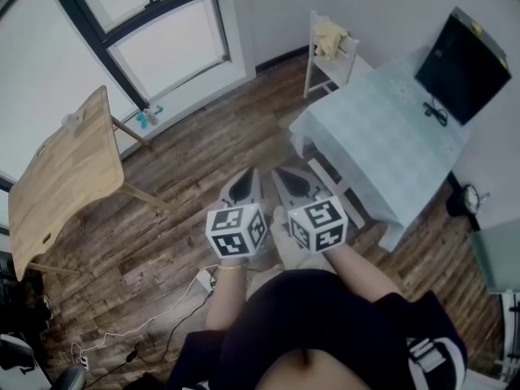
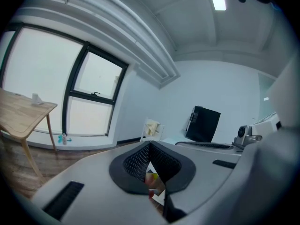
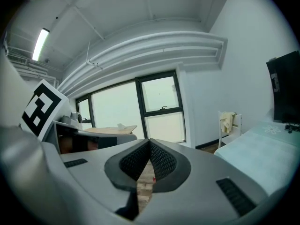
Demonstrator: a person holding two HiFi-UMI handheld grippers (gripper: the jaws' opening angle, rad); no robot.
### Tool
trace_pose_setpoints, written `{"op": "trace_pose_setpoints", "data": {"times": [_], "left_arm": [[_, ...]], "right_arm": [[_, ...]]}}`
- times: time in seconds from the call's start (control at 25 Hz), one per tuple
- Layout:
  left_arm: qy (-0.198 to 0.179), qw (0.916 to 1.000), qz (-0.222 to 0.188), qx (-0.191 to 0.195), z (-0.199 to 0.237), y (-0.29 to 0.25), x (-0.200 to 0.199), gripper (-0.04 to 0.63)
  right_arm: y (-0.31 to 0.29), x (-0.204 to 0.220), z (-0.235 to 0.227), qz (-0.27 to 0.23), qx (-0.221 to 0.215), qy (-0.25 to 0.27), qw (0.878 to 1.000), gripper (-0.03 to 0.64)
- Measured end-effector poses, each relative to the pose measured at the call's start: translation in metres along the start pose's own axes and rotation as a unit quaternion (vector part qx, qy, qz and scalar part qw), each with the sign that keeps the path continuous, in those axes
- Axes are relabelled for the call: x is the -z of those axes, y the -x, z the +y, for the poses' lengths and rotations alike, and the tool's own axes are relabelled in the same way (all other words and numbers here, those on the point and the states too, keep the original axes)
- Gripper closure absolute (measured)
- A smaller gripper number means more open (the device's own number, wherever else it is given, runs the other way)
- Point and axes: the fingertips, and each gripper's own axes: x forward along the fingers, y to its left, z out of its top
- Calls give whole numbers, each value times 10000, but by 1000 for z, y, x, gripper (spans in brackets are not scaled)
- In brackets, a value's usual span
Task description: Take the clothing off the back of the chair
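Clothing [image 1: 329, 35], pale yellow, hangs on the white chair [image 1: 318, 67] by the counter [image 1: 382, 128], well apart from the left tongs [image 1: 246, 177] and right tongs [image 1: 286, 175], both closed tight on nothing.

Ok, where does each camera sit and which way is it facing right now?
Head view: on the person's head, facing steeply down at the floor; shows both forearms, left gripper and right gripper, jaws shut.
Left gripper view: on the left gripper, facing along its jaws toward the window and monitor; right gripper at right edge.
Right gripper view: on the right gripper, facing window and desk; left gripper's cube at left.
Shared: all three see the chair with clothing.
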Motion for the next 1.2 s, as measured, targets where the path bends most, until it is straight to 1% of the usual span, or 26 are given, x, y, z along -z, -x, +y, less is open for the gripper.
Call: {"op": "trace_pose_setpoints", "data": {"times": [0.16, 0.32, 0.52, 0.68, 0.88, 1.2], "left_arm": [[-23, 9999, 45, -103, 17, -19, -4, 594], [-12, 9999, 43, -133, 40, -44, -21, 594], [-10, 9998, 120, -164, 59, -86, -38, 594], [-174, 9997, 85, -116, 66, -124, -68, 594], [-157, 9998, -33, -75, 81, -174, -104, 594], [-114, 9999, -66, -60, 104, -249, -138, 594]], "right_arm": [[-27, -6, -9, -16, -88, -18, 10000, 603], [-63, -21, -22, -57, -59, 39, 10000, 604], [-98, -41, -51, -80, 28, 97, 9999, 604], [-131, -62, -79, -112, 72, 98, 9999, 603], [-174, -86, -112, -185, 85, 104, 9997, 603], [-237, -112, -165, -204, 65, 134, 9997, 603]]}}
